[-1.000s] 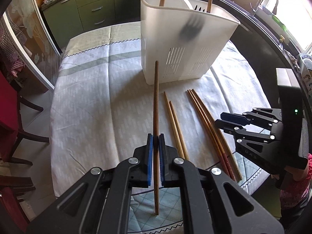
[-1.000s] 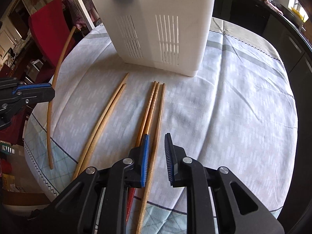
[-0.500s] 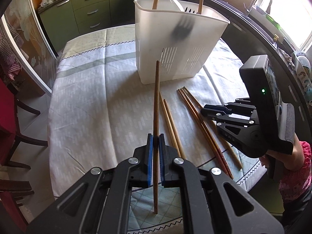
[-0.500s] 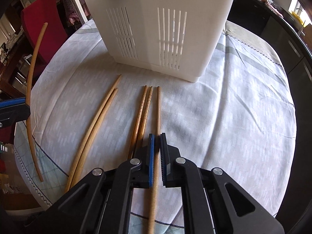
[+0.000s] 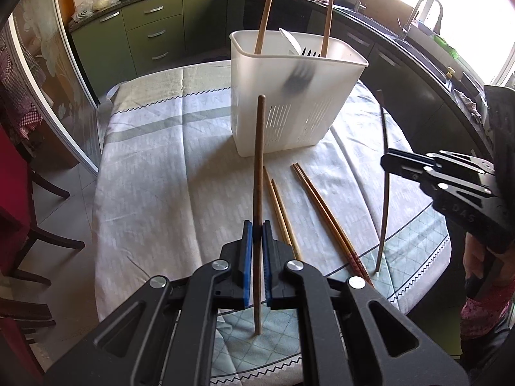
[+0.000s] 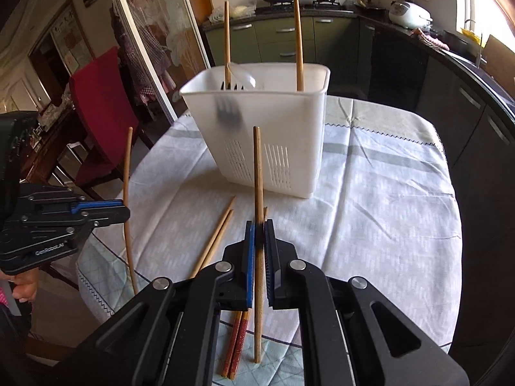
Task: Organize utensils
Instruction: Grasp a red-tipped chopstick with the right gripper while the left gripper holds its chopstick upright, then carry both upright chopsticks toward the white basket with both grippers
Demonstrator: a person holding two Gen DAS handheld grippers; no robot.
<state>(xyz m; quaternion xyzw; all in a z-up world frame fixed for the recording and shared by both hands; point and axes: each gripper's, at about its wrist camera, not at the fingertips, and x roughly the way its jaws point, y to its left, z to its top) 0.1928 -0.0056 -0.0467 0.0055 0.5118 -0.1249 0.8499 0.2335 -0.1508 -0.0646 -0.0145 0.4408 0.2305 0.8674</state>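
Left wrist view: the left claw (image 5: 256, 236) is clamped on an upright chopstick (image 5: 258, 177), with the white utensil basket (image 5: 289, 103) at 12 o'clock on the worktop (image 5: 154, 173). Right wrist view: the right claw (image 6: 259, 236) grips a second chopstick (image 6: 257, 173) upright, basket at 12 o'clock, loose chopstick pairs (image 6: 214, 239) lying at 10 o'clock.

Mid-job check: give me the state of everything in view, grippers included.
Left gripper: shut on dark chopstick, held upright.
Right gripper: shut on light chopstick, lifted off cloth.
White caddy: upright, holding two chopsticks, fork, spoon.
Plain pair: lying on tablecloth.
Red-tipped pair: lying on tablecloth.
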